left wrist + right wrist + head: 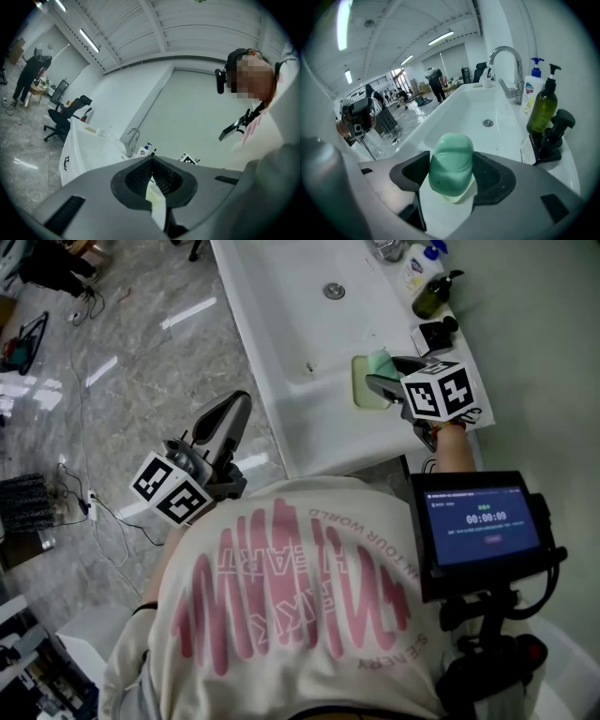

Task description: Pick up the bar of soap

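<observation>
A rounded green bar of soap (451, 163) sits between the two black pads of my right gripper (451, 158), which is shut on it, both pads touching its sides. Just under it shows the pale yellow-green soap dish (457, 198). In the head view the soap (380, 362) and dish (364, 392) are on the near right corner of the white sink (281, 324), with the right gripper (378, 381) reaching in from the right. My left gripper (232, 416) hangs over the floor left of the sink; in its own view the left gripper (152, 161) is shut on nothing.
A chrome faucet (508, 58), a white pump bottle (533, 91), a green pump bottle (543, 112) and a black holder (552, 138) line the sink's right rim. The drain (487, 123) lies mid-basin. A screen on a stand (483, 521) is at my right. People stand far off.
</observation>
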Demonstrator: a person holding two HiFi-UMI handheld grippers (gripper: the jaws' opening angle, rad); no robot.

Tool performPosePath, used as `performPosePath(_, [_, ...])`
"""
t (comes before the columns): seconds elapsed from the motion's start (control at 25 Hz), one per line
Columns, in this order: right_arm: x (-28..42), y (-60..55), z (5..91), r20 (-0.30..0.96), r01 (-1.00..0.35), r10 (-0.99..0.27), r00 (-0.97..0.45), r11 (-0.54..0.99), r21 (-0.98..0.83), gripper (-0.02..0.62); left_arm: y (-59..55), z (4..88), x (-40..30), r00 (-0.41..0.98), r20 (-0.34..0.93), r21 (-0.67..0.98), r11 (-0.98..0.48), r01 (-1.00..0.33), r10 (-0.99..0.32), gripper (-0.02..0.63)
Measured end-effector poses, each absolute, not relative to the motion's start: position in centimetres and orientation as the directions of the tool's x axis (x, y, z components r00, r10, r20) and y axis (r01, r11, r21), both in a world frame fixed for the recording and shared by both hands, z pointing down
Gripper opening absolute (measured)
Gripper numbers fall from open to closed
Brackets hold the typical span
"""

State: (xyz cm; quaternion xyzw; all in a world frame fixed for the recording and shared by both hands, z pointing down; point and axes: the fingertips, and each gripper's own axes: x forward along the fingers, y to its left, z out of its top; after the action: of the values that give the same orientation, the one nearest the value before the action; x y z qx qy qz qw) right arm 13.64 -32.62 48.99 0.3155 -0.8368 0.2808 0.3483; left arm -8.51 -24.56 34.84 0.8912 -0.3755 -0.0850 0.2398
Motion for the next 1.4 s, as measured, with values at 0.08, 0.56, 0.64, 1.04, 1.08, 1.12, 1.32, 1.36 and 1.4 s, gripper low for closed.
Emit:
performPosePath(0.08, [13.7, -32.2, 47.3, 0.717, -0.731, -0.368, -0.591, 0.621, -0.284, 0.288, -24.5, 34.3, -8.5, 0.71, 0.025, 0.48, -0.615, -0.626, -0.703, 0.005])
performPosePath(0.56, [13.5, -32.1, 40.1, 0.344, -0.621, -0.532, -0.774, 0.527, -0.581, 0.288, -27.1, 33.7, -7.7, 0.742, 0.008, 0.407, -0.675, -0.615, -0.671, 0.005])
performPosePath(0.64, [13.3, -31.7, 38.9, 0.297, -0.606, -0.553, -0.778, 0.536, -0.588, 0.289, -27.1, 33.7, -7.2, 0.744, 0.015, 0.376, -0.685, -0.623, -0.668, 0.005])
performPosePath(1.04, [10.8, -29.1, 36.0, 0.112, -0.523, -0.572, -0.812, 0.631, -0.573, 0.288, -27.8, 33.9, -5.5, 0.759, 0.031, 0.325, -0.712, -0.623, -0.65, 0.005])
performPosePath(1.08, [10.4, -29.0, 35.7, 0.106, -0.528, -0.577, -0.81, 0.638, -0.561, 0.289, -27.9, 33.9, -5.4, 0.761, 0.032, 0.324, -0.714, -0.621, -0.648, 0.005])
performPosePath(1.12, [10.2, -28.9, 35.4, 0.096, -0.528, -0.58, -0.809, 0.644, -0.553, 0.29, -28.0, 33.9, -5.3, 0.761, 0.032, 0.325, -0.714, -0.621, -0.647, 0.005])
performPosePath(1.32, [9.8, -28.4, 35.0, 0.038, -0.49, -0.575, -0.817, 0.659, -0.57, 0.29, -27.9, 34.0, -4.8, 0.77, 0.033, 0.332, -0.72, -0.609, -0.637, 0.005])
performPosePath(1.36, [9.8, -28.4, 35.0, 0.034, -0.49, -0.577, -0.816, 0.659, -0.571, 0.288, -27.9, 34.1, -4.7, 0.772, 0.033, 0.334, -0.721, -0.607, -0.635, 0.005])
performPosePath(1.4, [9.8, -28.4, 35.0, 0.031, -0.49, -0.579, -0.815, 0.659, -0.571, 0.289, -27.9, 34.1, -4.7, 0.772, 0.033, 0.337, -0.72, -0.607, -0.635, 0.005])
